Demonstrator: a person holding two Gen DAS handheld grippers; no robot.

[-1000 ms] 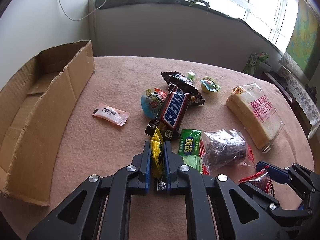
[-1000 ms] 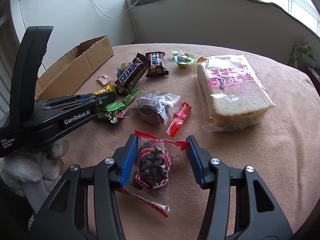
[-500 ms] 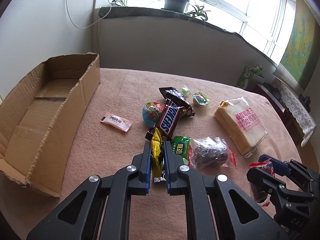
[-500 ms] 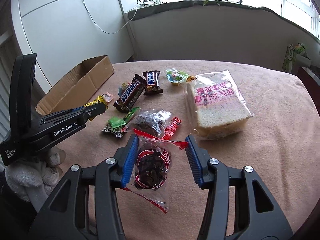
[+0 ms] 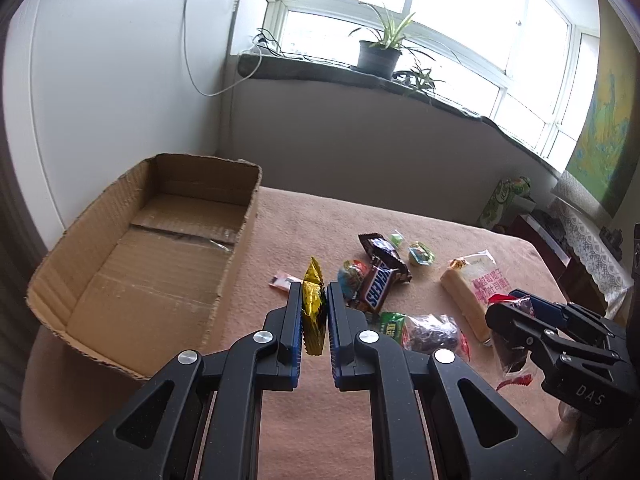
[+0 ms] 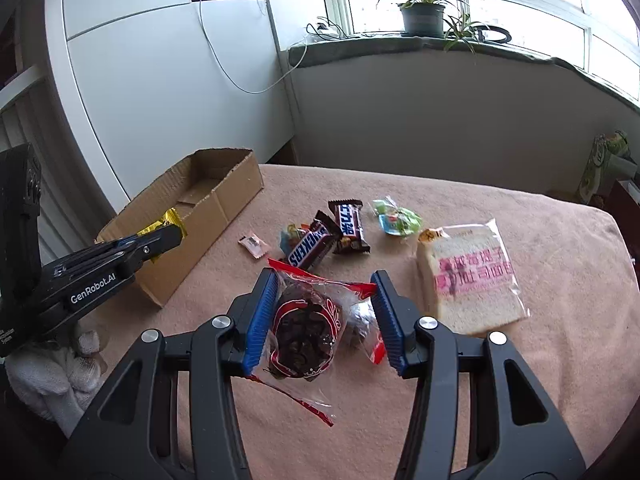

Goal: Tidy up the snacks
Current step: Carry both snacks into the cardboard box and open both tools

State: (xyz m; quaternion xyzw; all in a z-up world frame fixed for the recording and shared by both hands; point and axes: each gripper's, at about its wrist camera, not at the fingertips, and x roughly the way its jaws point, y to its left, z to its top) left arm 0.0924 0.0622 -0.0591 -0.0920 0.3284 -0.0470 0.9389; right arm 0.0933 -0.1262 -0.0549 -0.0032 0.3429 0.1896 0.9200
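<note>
Snacks (image 6: 308, 246) litter peach tablecloth (image 6: 520, 360) beneath windowsill (image 6: 400, 46) with potted plant (image 6: 423, 16).

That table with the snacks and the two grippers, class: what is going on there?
A person is sorting snacks into a cardboard box. The left gripper is shut on a gold-wrapped candy; the right gripper holds a red-trimmed bag of dark snacks. The Snickers bar and packaged bread lie on the table.
</note>
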